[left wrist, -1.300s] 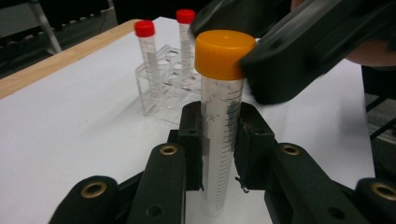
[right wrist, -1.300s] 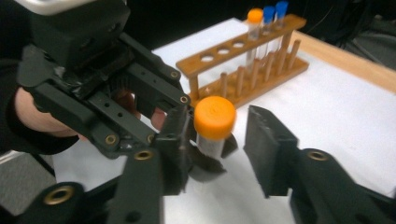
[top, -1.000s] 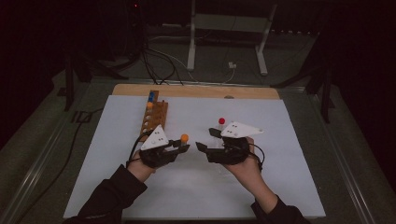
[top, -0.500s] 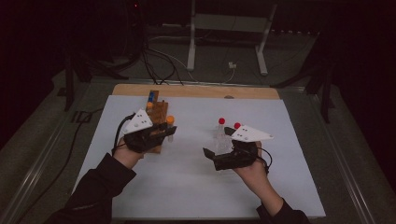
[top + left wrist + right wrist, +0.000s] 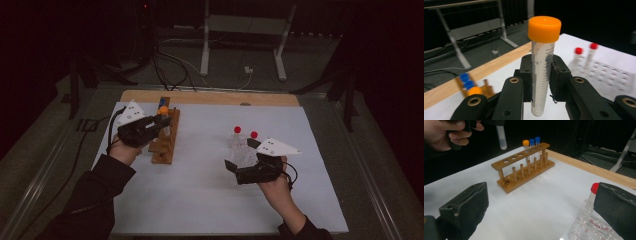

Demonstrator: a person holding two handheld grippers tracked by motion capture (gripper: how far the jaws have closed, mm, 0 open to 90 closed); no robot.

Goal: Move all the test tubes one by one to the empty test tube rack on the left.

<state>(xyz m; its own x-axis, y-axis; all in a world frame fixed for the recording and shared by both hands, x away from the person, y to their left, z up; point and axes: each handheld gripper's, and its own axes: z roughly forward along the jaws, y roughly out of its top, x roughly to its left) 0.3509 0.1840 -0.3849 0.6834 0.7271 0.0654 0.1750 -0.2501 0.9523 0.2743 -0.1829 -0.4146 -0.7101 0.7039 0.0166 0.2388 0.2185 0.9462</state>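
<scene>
My left gripper (image 5: pixel 161 122) is shut on a clear tube with an orange cap (image 5: pixel 541 72), held upright over the far end of the wooden rack (image 5: pixel 165 137). In the right gripper view that tube (image 5: pixel 501 137) hangs above the wooden rack (image 5: pixel 524 170). At the rack's far end stand one orange-capped tube (image 5: pixel 525 143) and two blue-capped tubes (image 5: pixel 534 140). My right gripper (image 5: pixel 243 156) has just been opening and stands open, with nothing pressed between its pads. It is at the clear plastic rack (image 5: pixel 586 225), which holds two red-capped tubes (image 5: pixel 237 130).
A white sheet (image 5: pixel 210 200) covers the table, with a wooden board edge (image 5: pixel 210 97) at the back. Cables and a metal stand (image 5: pixel 240 30) lie on the floor beyond. Open sheet lies between the two racks.
The left gripper carried the orange-capped tube from the middle of the sheet up and left to the wooden rack. The right gripper drew back slightly toward the person and its jaws opened.
</scene>
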